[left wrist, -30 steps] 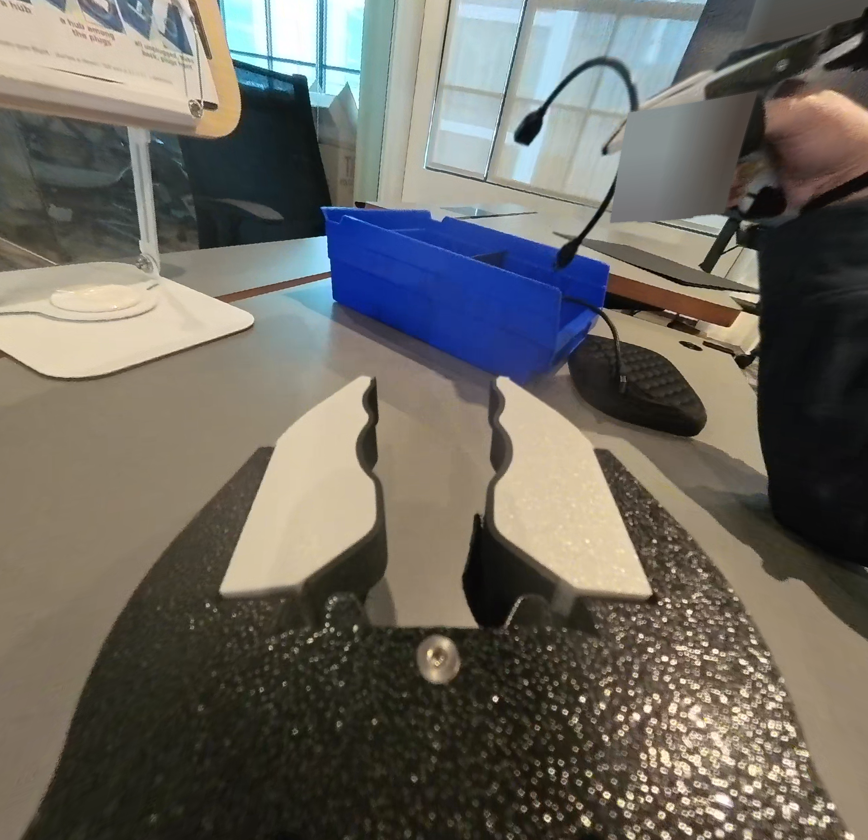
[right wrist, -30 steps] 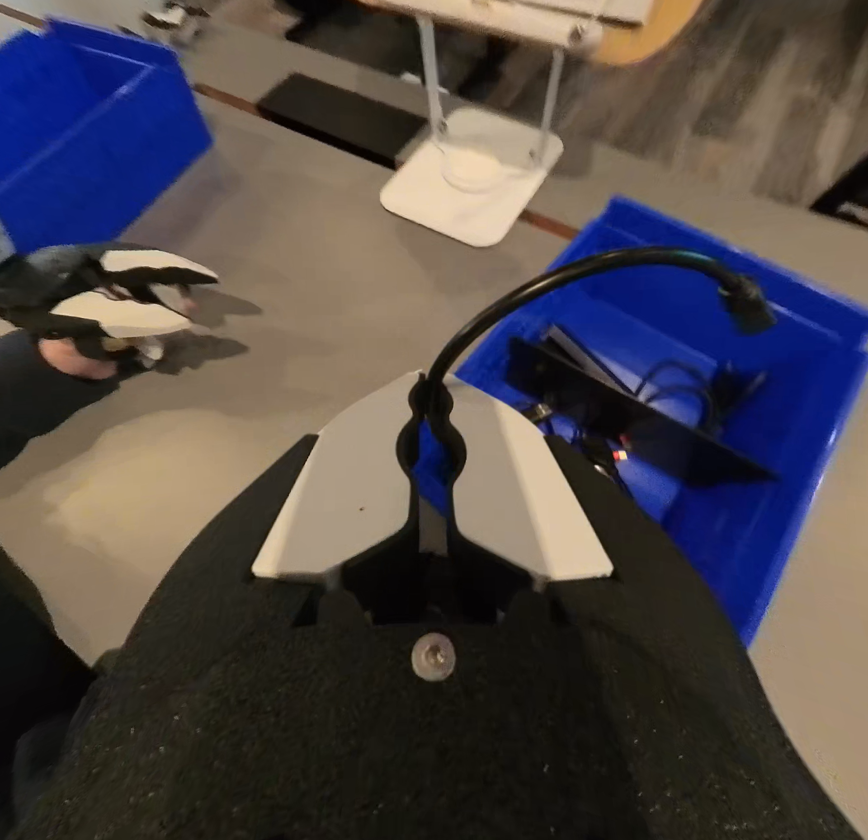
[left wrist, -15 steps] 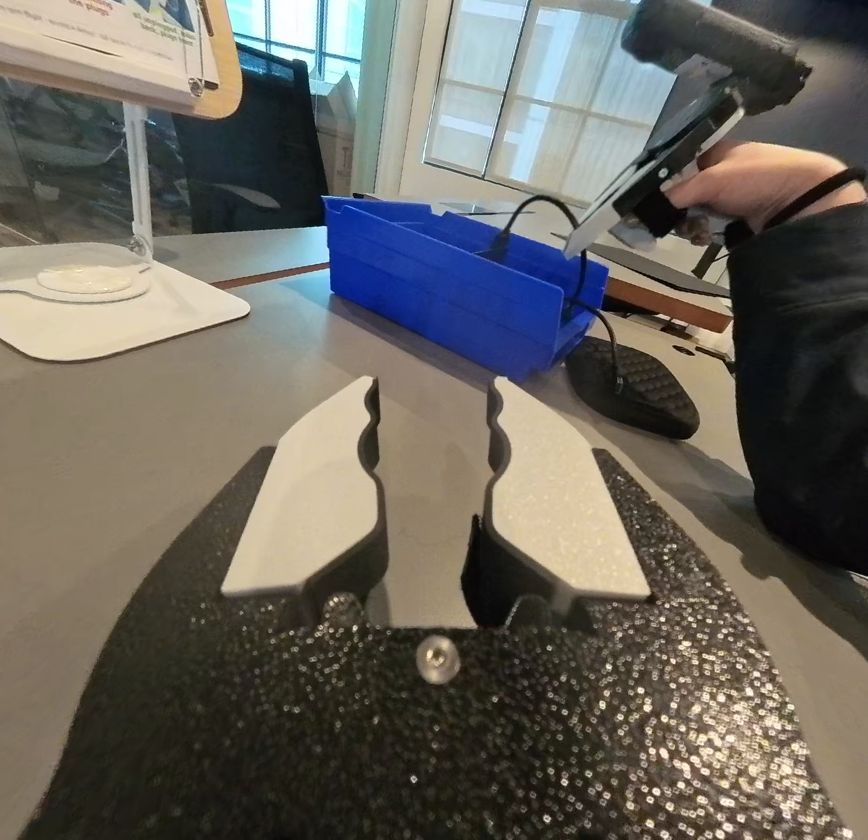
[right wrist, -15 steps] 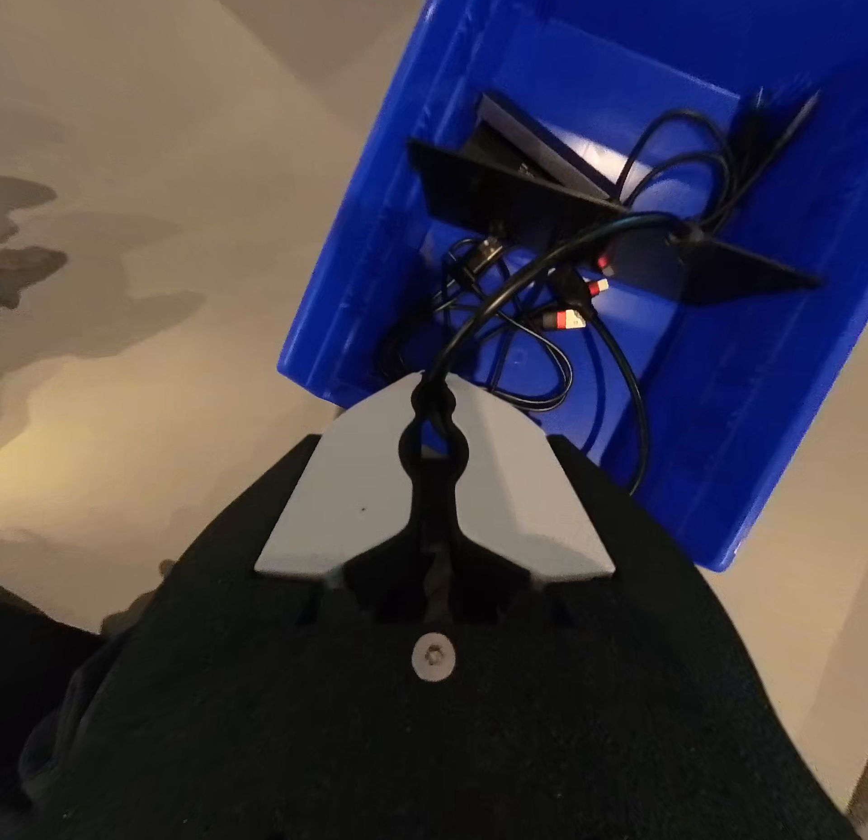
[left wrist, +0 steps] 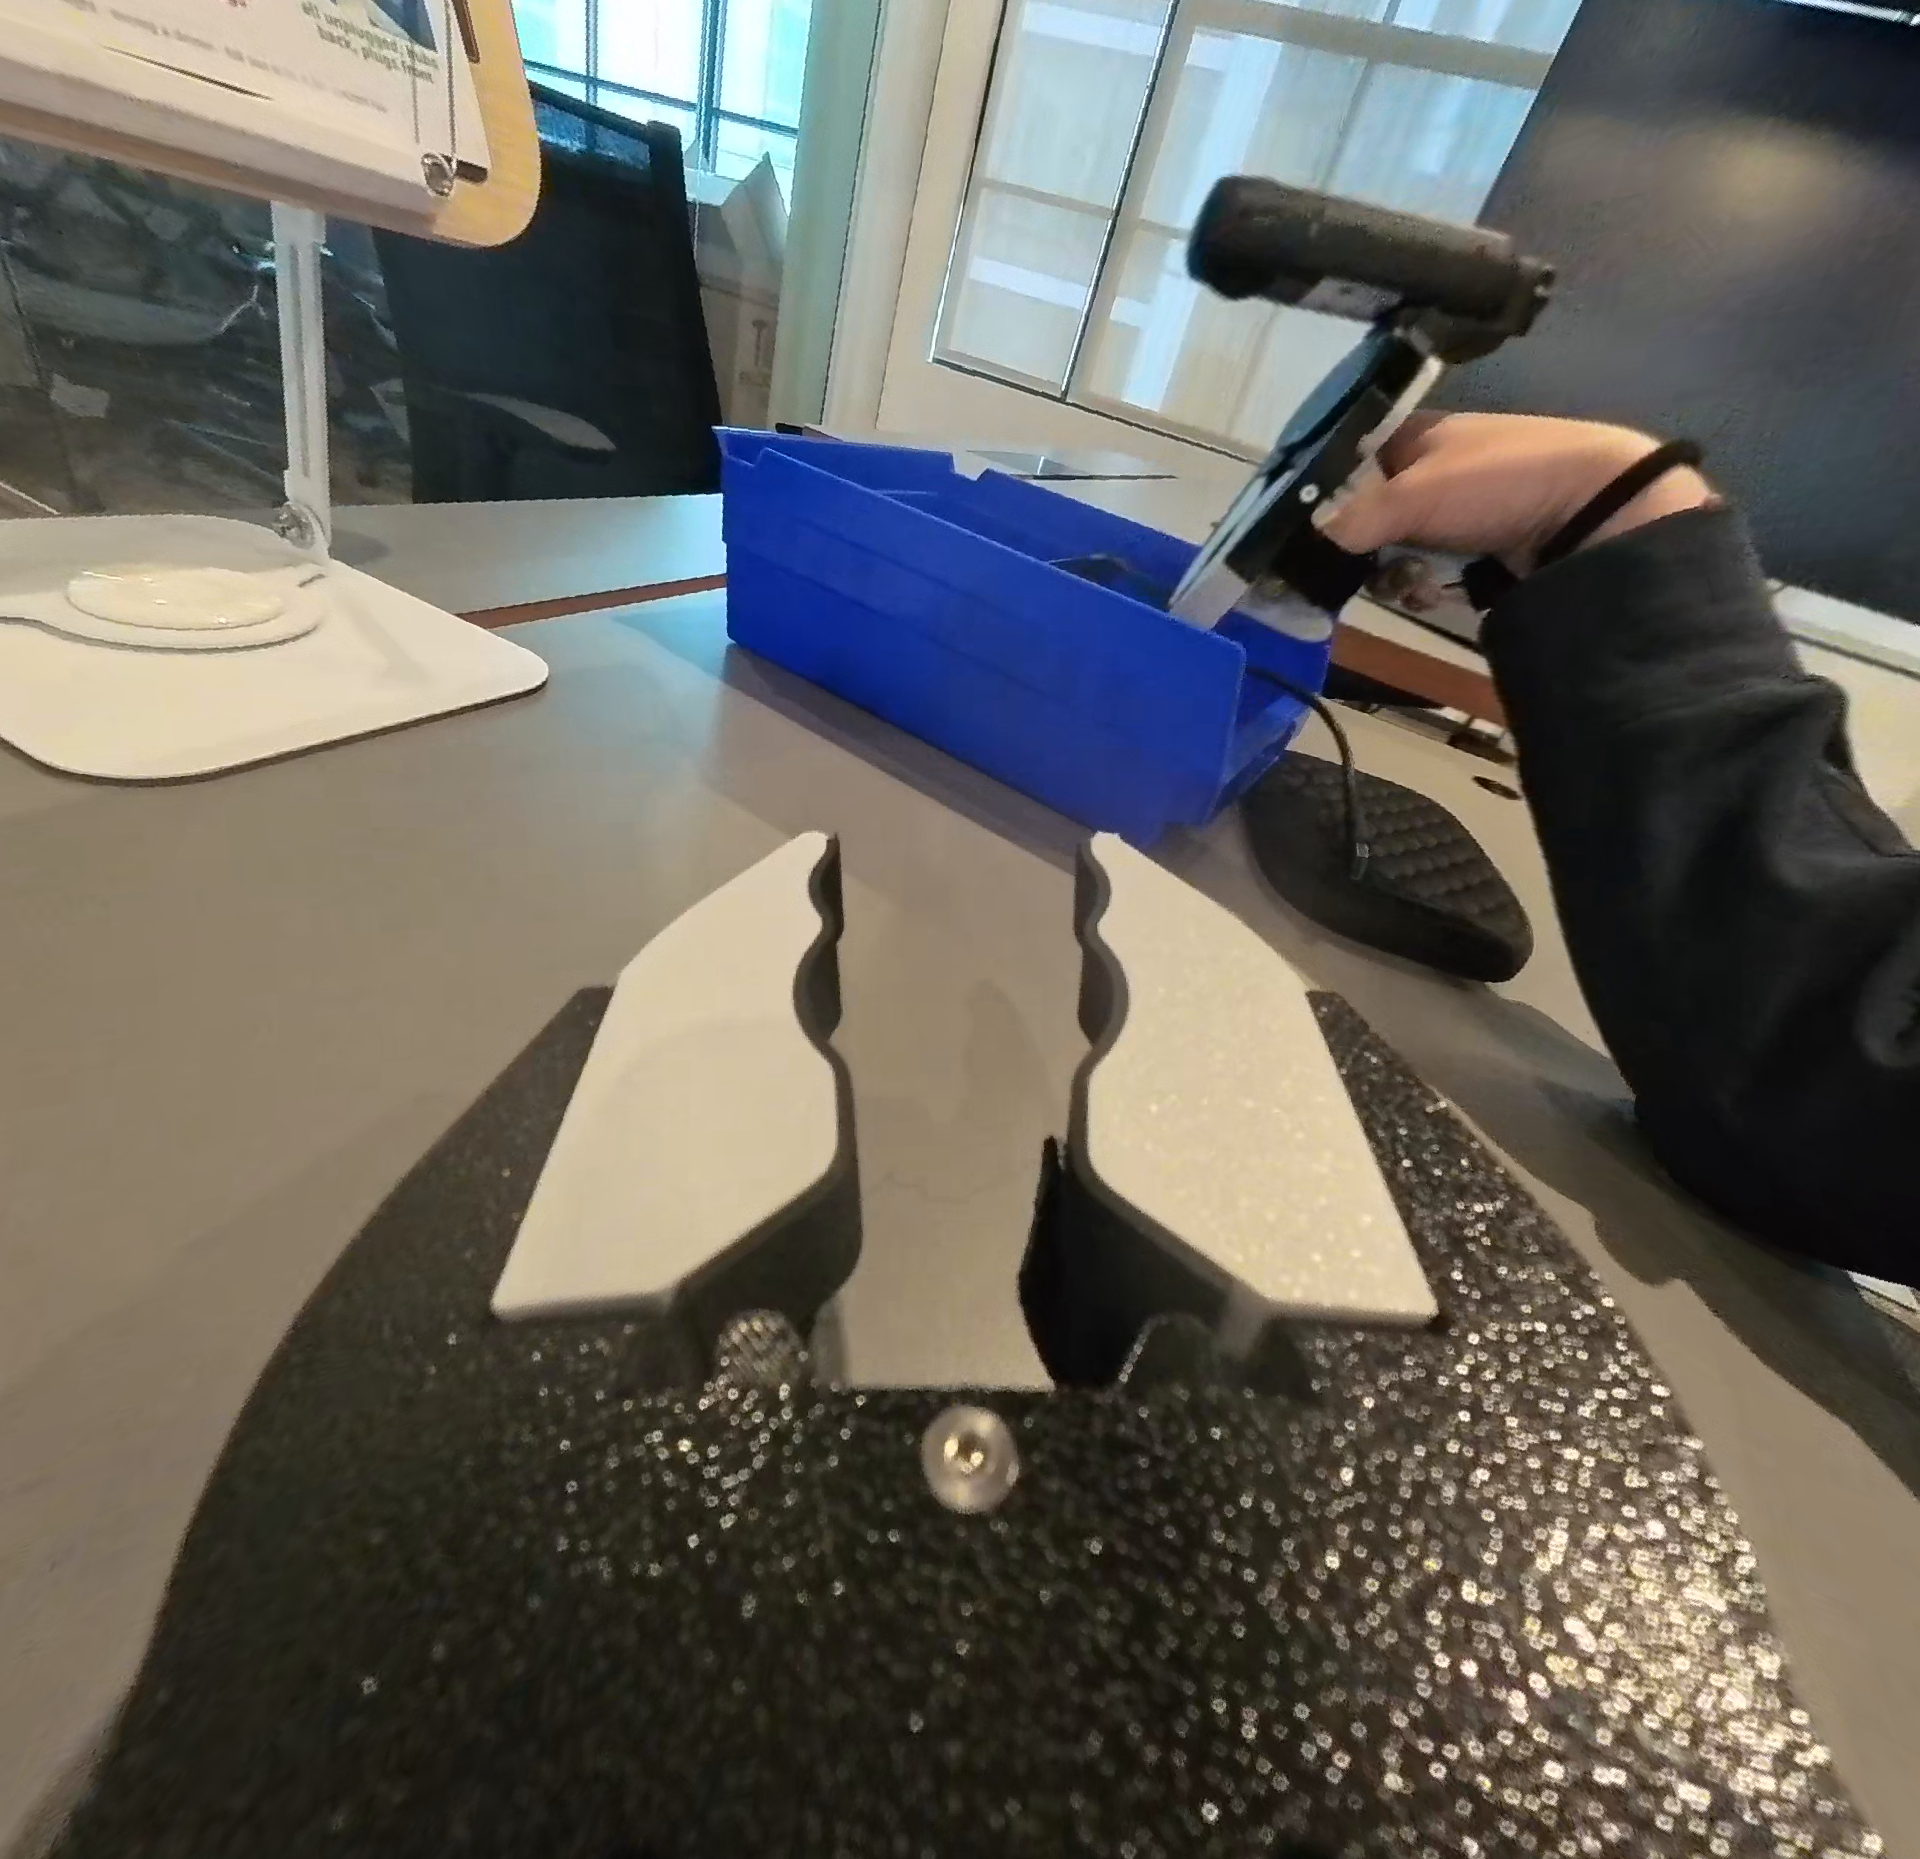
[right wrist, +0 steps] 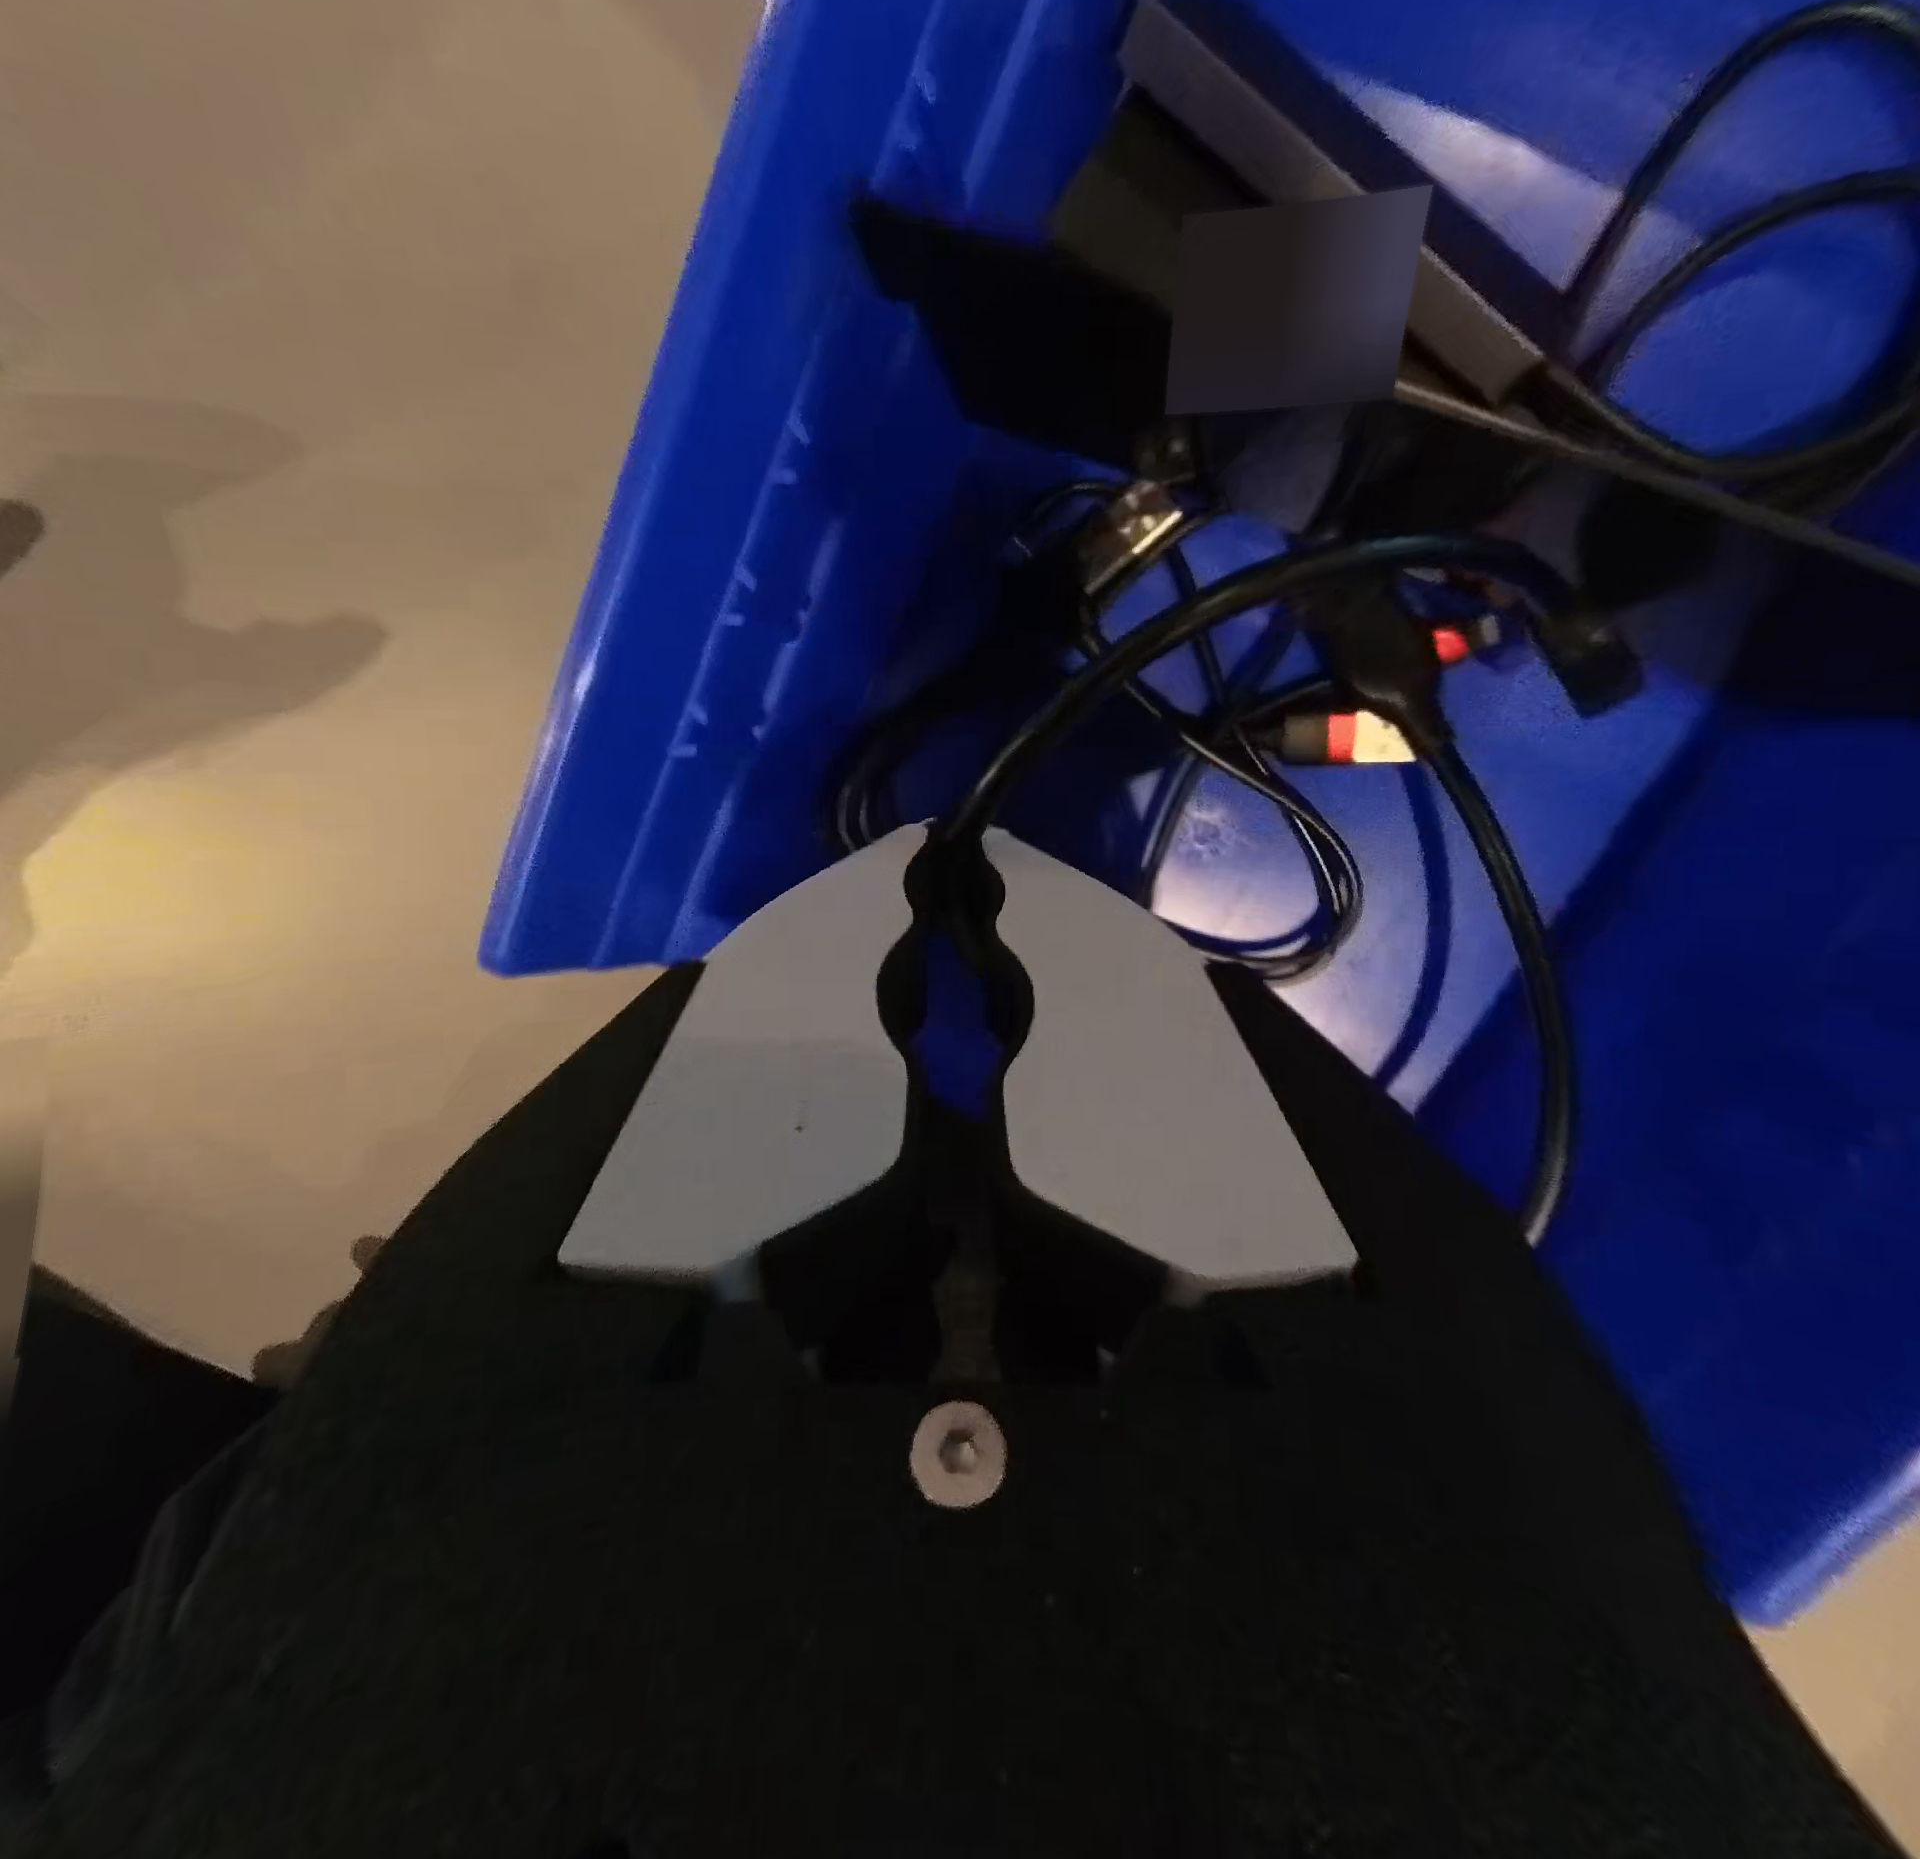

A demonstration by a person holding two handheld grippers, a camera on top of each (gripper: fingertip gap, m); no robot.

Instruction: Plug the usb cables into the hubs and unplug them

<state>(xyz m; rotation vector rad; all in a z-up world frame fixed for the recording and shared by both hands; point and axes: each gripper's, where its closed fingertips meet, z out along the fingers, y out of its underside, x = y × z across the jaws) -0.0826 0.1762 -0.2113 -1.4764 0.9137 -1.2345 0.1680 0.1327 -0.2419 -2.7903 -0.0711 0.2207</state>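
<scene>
Our left gripper (left wrist: pixel 956 962) rests low over the grey desk top (left wrist: pixel 312 926), its pale fingers (left wrist: pixel 707 1061) spread apart with only bare desk between them. Ahead of those fingertips and a little to their right stands the blue plastic bin (left wrist: pixel 977 646), and just right of the bin lies a black textured pad (left wrist: pixel 1392 874). Our right gripper (right wrist: pixel 951 874), seen in the left wrist view tipped down into the bin (left wrist: pixel 1262 531), has its fingers pressed together on a thin black USB cable (right wrist: pixel 1143 646), pinched at the very tips. From there the cable arcs forward and right into the bin (right wrist: pixel 1714 1238), ending over a tangle of loose black cables with red-banded plugs (right wrist: pixel 1351 739). Beyond the tangle, past a black divider (right wrist: pixel 997 323), lies a grey slab-shaped hub (right wrist: pixel 1475 323).
</scene>
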